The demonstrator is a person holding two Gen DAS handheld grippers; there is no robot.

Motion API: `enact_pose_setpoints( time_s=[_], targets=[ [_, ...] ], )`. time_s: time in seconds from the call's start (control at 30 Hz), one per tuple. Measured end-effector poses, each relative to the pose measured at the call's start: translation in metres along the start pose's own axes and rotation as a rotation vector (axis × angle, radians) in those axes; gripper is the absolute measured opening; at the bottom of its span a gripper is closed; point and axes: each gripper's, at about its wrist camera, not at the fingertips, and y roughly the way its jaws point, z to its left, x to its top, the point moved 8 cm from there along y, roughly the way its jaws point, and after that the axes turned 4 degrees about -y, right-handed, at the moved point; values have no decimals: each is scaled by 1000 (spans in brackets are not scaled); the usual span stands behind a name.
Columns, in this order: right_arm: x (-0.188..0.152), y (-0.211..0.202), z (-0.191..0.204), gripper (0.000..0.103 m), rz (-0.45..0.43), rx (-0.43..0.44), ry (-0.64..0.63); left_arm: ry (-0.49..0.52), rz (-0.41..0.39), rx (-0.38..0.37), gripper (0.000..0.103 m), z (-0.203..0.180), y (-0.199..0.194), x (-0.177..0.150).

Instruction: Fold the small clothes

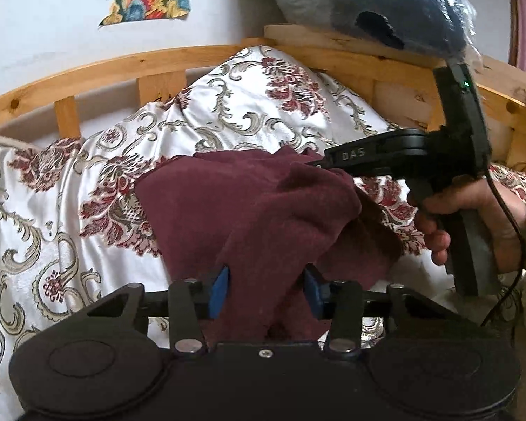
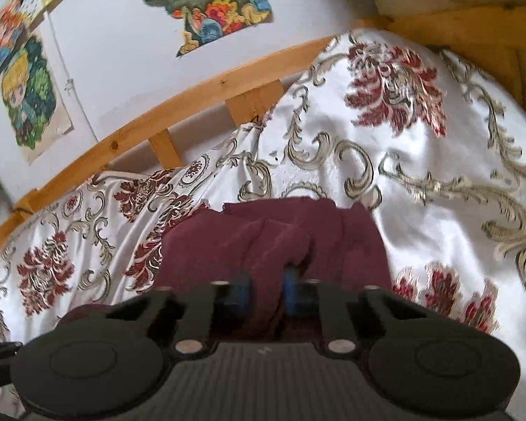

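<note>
A small maroon garment [image 1: 249, 210] lies bunched on a white bedspread with red flowers and grey scrolls [image 1: 52, 210]. My left gripper [image 1: 266, 287] has its blue pads on either side of a fold of the garment and is shut on it. My right gripper [image 1: 319, 165] reaches in from the right, its tip at the garment's far upper edge. In the right wrist view the garment [image 2: 263, 238] fills the space between the blue pads of my right gripper [image 2: 268, 293], which is shut on it. The cloth hangs lifted between both grippers.
A wooden bed rail [image 1: 157, 59] runs along the back, with a white wall and colourful pictures [image 2: 210, 3] behind it. A dark blue bundle in plastic [image 1: 385, 7] rests on the rail at the upper right. A hand [image 1: 473, 217] holds the right gripper's handle.
</note>
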Motion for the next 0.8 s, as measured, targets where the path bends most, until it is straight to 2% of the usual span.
enact_pose_setpoints(
  time_s=[0.23, 0.3, 0.4, 0.6, 0.8],
  targets=[
    [18, -22, 0, 10, -109, -54, -78, 11, -13, -98, 43, -22, 1, -3],
    [20, -27, -4, 10, -121, -85, -92, -30, -4, -151, 43, -29, 7, -4],
    [19, -31, -15, 10, -115, -129, -88, -96, 10, -212, 43, -33, 15, -7],
    [13, -26, -29, 10, -72, -188, -73, -143, 22, -274, 46, -37, 19, -11],
    [0, -17, -40, 10, -6, -224, -48, -254, 33, -337, 57, -32, 19, -10]
  ],
)
